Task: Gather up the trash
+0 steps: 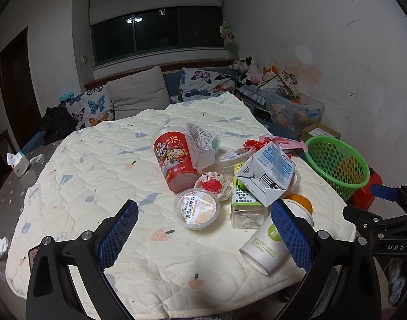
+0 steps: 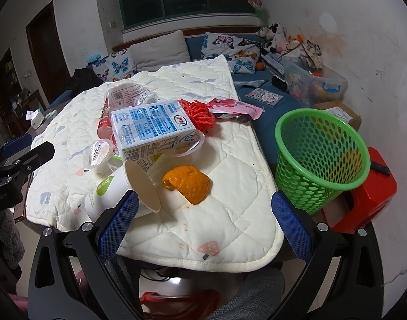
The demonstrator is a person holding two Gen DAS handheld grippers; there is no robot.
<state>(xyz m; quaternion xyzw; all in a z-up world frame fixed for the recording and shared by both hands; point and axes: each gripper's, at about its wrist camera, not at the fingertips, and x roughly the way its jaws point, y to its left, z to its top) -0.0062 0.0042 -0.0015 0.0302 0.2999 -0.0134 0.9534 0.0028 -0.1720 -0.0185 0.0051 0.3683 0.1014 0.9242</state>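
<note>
A: Both tools hang over the near edge of the quilted pad (image 1: pixel 96 160), and both are spread wide with nothing between the blue pads. The left gripper (image 1: pixel 204 236) faces the pile; the right gripper (image 2: pixel 204 225) sits more to the right, near the green basket (image 2: pixel 320 160).

B: Where is the trash exactly?

A: It is heaped in the middle and right part of the pad: a red cup (image 1: pixel 174 160) lying on its side, a sealed jelly cup (image 1: pixel 196 208) near it, a milk carton (image 2: pixel 150 130) resting on top of other pieces, a white paper cup (image 2: pixel 123 186) tipped over at the near edge, and an orange peel (image 2: pixel 188 184) just beside that cup. The basket stands off the pad, on the right.

B: Which one first, in your opinion?

A: I think the peel or the paper cup, because they are nearest to the right tool and to the basket. I would close on the cup across its wall gently, so it does not crush or roll away. The carton looks unstable; pulling things under it may make it fall.
</note>
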